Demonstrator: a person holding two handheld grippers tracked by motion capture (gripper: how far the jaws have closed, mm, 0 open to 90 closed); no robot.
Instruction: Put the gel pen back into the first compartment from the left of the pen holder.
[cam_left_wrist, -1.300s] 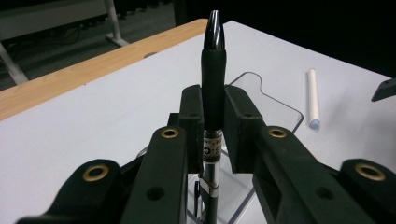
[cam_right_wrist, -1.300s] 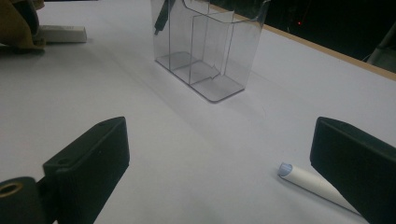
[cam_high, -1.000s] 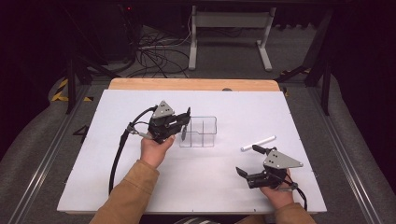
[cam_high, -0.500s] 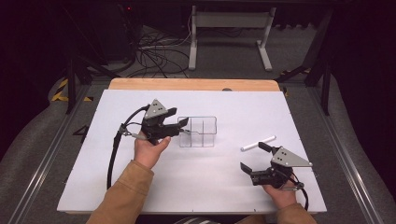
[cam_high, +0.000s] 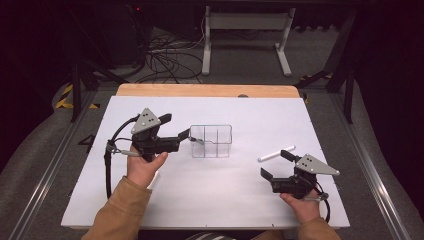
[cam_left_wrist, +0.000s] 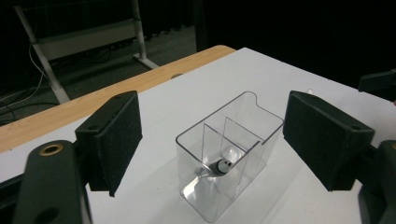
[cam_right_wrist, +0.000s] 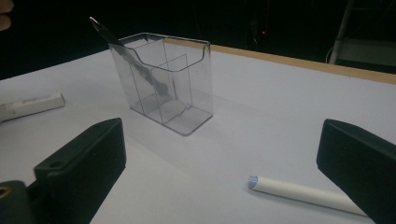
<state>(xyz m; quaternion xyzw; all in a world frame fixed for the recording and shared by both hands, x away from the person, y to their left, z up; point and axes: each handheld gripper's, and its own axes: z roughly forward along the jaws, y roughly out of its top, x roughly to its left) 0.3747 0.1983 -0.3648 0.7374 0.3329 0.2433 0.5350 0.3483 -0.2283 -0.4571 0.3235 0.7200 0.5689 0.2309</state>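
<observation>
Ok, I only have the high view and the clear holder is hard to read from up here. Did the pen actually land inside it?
Observer: Yes. In the right gripper view the pen leans in an end compartment of the clear holder, with its tip above the rim.
Operator: Has the left gripper let go of it?
Observer: The jaws of the left gripper have just been opening. The left gripper view shows the pads wide apart, pressing on nothing.
Operator: And the white marker?
Observer: The white marker lies flat on the table ahead of the right gripper, whose open jaws don't touch it.
</observation>
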